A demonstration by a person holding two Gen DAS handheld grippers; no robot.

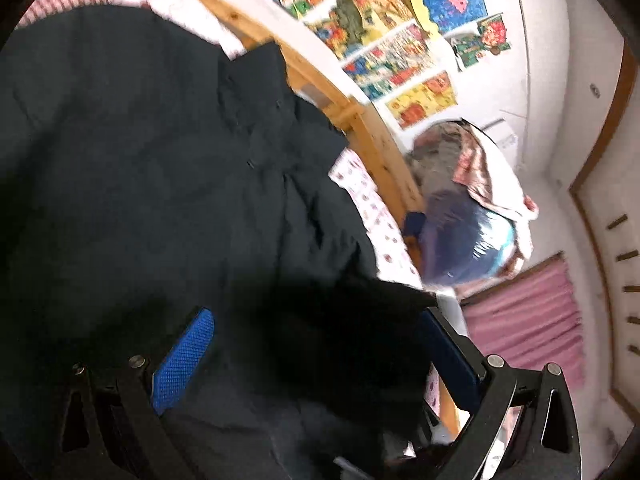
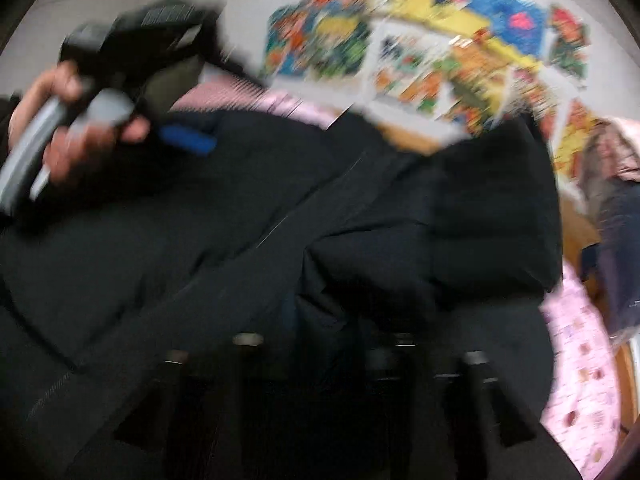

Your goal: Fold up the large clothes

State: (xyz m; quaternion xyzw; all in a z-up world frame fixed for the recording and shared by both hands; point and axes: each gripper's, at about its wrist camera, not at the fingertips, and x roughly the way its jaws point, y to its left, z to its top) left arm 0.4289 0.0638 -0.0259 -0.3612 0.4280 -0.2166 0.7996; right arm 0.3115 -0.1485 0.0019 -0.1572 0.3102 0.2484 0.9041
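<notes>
Blurring hides the right tool (image 2: 320,360) over the dark coat (image 2: 280,220).

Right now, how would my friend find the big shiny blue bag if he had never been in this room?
Start at the wall of colourful posters and follow the wooden bed rail down to its end. A heap of clothes stands just past it, and the blue bag bulges at the bottom of that heap. It is the only glossy thing there; everything above it is dull cloth.
</notes>
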